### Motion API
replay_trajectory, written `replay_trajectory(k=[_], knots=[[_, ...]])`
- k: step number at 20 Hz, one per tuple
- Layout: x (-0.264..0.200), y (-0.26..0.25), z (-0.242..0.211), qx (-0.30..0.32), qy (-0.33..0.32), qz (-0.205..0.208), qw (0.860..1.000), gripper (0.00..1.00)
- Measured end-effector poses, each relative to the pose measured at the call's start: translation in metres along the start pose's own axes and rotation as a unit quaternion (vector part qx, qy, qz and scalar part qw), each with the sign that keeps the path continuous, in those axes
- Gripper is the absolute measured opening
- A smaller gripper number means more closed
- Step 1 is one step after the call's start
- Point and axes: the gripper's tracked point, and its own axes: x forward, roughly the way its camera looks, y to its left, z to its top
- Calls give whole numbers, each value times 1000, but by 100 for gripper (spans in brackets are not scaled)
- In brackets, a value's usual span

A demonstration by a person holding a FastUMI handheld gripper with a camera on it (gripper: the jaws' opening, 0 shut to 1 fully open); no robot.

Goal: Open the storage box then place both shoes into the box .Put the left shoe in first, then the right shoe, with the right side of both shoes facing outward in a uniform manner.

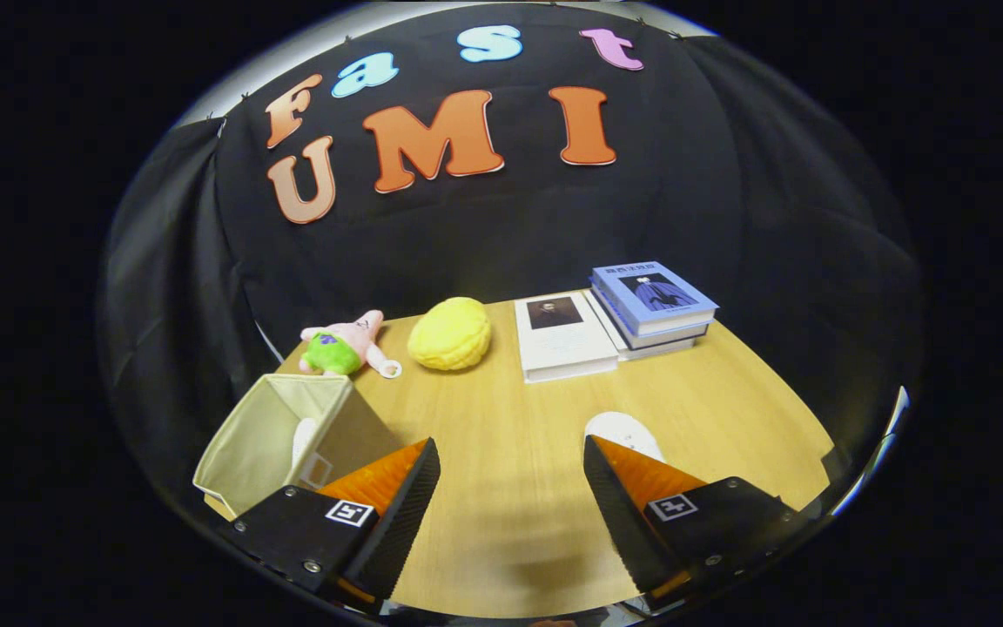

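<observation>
A beige fabric storage box [266, 435] stands open on the wooden table [501, 409], just beyond my left finger. Something white, one shoe [303, 440], shows inside it against the right wall. The other white shoe [623, 433] lies on the table just beyond my right finger, which hides most of it. My gripper [512, 466] is open above the table, with only bare wood between the fingers.
Along the table's far side lie a pink and green plush toy [345, 346], a yellow round plush [450, 333], a white book [561, 335] and a stack of books [651, 305] with a blue one on top. Black cloth walls the booth.
</observation>
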Motion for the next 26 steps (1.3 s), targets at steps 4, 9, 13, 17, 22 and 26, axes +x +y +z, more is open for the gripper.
replay_trajectory(k=[4,9,13,17,22,26], knots=[[15,-64,-28,-8,21,-40,999,98],[42,-120,-73,2,63,-70,996,83],[63,-129,-116,7,112,-56,992,64],[72,-127,-125,30,128,-51,990,23],[65,-130,-114,18,120,-81,989,1],[55,-123,-97,15,112,-82,990,0]])
